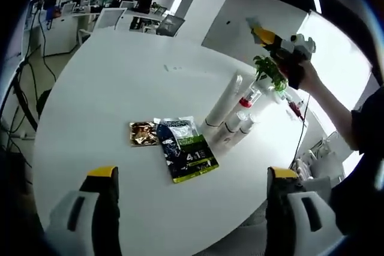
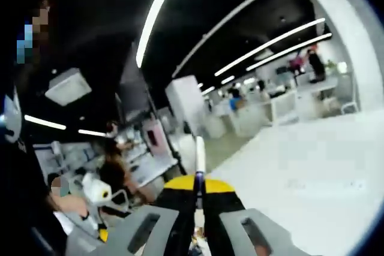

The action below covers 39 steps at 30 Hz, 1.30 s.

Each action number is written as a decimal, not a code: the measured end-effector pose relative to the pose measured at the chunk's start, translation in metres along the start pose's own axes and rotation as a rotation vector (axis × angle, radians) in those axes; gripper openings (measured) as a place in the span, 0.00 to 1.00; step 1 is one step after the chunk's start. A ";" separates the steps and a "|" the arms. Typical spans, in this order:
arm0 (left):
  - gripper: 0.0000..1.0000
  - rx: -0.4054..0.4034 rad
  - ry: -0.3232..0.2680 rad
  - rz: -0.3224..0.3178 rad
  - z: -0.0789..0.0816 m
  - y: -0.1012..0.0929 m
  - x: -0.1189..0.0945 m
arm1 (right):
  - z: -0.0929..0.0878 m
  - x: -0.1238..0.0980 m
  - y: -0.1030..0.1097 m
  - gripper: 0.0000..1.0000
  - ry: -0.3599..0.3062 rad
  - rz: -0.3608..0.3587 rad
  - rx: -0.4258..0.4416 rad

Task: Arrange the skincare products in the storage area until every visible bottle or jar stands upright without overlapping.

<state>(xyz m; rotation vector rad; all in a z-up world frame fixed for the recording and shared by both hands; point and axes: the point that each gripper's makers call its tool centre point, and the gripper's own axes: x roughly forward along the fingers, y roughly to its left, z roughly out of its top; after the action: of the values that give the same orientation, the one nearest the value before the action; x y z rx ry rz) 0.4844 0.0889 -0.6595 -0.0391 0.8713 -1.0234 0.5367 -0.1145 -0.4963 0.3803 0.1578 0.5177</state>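
My left tool (image 1: 192, 178) jaws apart over desk (image 1: 108, 94); white tubes (image 1: 231, 109) lying at 2 o'clock beside sachets (image 1: 183, 148). Right tool (image 2: 199, 193) clamped on thin white tube (image 2: 200, 154).

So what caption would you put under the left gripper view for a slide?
Open left gripper above a white table with tubes and sachets; the right gripper is raised.

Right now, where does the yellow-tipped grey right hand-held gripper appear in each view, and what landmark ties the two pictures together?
Left gripper view: the right hand-held gripper is at upper right, raised above the table in a person's hand.
Right gripper view: it rises from bottom centre, jaws closed on a thin white strip.
Shared landmark: the round white table, which lies at lower right in the right gripper view.
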 end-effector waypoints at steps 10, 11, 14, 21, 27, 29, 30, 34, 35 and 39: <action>0.97 0.019 -0.057 -0.034 0.019 -0.016 -0.011 | 0.012 -0.009 0.049 0.00 -0.127 0.058 0.089; 0.97 0.024 -0.066 -0.039 0.021 -0.020 -0.013 | 0.012 -0.010 0.056 0.00 -0.153 0.068 0.145; 0.96 0.041 -0.080 -0.051 0.025 -0.028 -0.015 | 0.001 -0.014 0.077 0.00 -0.191 0.099 0.229; 0.94 0.075 -0.123 -0.079 0.036 -0.046 -0.022 | -0.012 -0.023 0.093 0.00 -0.218 0.128 0.365; 0.90 0.111 -0.171 -0.114 0.051 -0.064 -0.035 | -0.005 -0.033 0.114 0.00 -0.263 0.166 0.384; 0.89 0.119 -0.186 -0.126 0.056 -0.070 -0.040 | -0.005 -0.037 0.130 0.00 -0.271 0.205 0.380; 0.88 0.123 -0.193 -0.131 0.059 -0.072 -0.043 | -0.006 -0.038 0.137 0.00 -0.273 0.219 0.376; 0.80 0.125 -0.248 -0.176 0.073 -0.086 -0.059 | -0.007 -0.046 0.167 0.00 -0.293 0.301 0.376; 0.78 0.120 -0.275 -0.198 0.079 -0.092 -0.065 | -0.008 -0.048 0.176 0.00 -0.293 0.323 0.369; 0.63 0.092 -0.378 -0.290 0.103 -0.114 -0.094 | -0.009 -0.057 0.198 0.00 -0.290 0.380 0.351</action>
<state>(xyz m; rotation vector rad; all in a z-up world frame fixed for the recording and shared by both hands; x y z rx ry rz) 0.4469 0.0608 -0.4858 -0.2792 0.4797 -1.2750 0.3957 0.0177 -0.4235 0.8318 -0.1107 0.8049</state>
